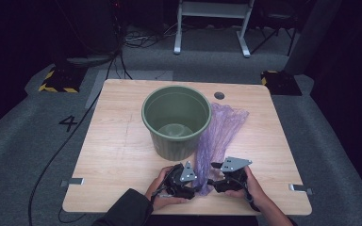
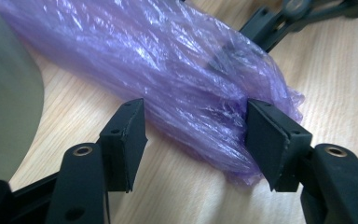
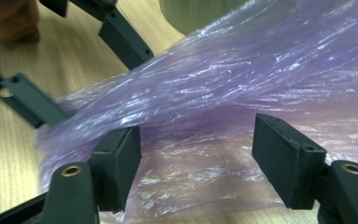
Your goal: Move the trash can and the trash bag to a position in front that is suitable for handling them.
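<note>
Purple plastic bag (image 1: 219,136), thin, limp & slick, is lying bunched on surface (image 1: 118,146) beside green bucket (image 1: 176,120); left claw (image 2: 193,135) & right claw (image 3: 196,158) are straddling its near end, pads not yet pinching—probably best gripping gathered end.

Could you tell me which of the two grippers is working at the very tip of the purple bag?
The left gripper: its jaws straddle the bunched end of the purple bag, while the right gripper straddles it slightly farther up.

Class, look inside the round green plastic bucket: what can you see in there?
Inside the round green plastic bucket, a bare, paler bottom shows, with nothing lying on it. The near wall hides the nearest strip of the bottom.
</note>
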The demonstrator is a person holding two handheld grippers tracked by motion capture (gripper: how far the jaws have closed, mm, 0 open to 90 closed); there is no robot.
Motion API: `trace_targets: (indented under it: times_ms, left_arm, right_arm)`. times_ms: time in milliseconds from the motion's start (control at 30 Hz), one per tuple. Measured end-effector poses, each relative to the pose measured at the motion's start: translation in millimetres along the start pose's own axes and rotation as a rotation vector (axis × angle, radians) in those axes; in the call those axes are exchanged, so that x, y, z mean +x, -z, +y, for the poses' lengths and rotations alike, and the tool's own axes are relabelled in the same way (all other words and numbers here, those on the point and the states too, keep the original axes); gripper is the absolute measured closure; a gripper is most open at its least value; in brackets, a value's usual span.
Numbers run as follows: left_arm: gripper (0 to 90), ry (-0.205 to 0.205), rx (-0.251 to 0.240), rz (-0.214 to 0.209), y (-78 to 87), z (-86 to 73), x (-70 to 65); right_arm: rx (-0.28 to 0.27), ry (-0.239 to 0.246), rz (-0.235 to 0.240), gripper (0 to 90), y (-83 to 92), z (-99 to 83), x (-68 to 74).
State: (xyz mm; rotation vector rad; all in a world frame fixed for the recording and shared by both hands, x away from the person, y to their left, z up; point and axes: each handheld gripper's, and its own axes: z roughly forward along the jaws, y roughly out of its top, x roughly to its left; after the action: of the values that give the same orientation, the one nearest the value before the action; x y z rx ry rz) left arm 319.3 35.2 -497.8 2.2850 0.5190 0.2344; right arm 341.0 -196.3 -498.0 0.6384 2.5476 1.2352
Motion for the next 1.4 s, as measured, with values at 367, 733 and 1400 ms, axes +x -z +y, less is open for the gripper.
trace_targets:
  times_ms: [367, 733, 1400]
  left_arm:
    - [35.9, 0.027, 0.003, 0.007, 24.6, -28.4, 23.5]
    - [25.5, 0.069, 0.038, 0.087, 51.6, -48.4, 45.9]
    - [27.6, 0.19, 0.031, 0.17, 86.0, -85.5, 78.4]
  right_arm:
    - [-0.102, -0.014, -0.049, 29.4, 38.1, 27.8, -8.6]
    - [-0.203, 0.11, -0.098, 28.1, 74.2, 89.1, -8.9]
    - [-0.14, 0.267, 0.012, 41.2, 43.3, 174.6, 4.0]
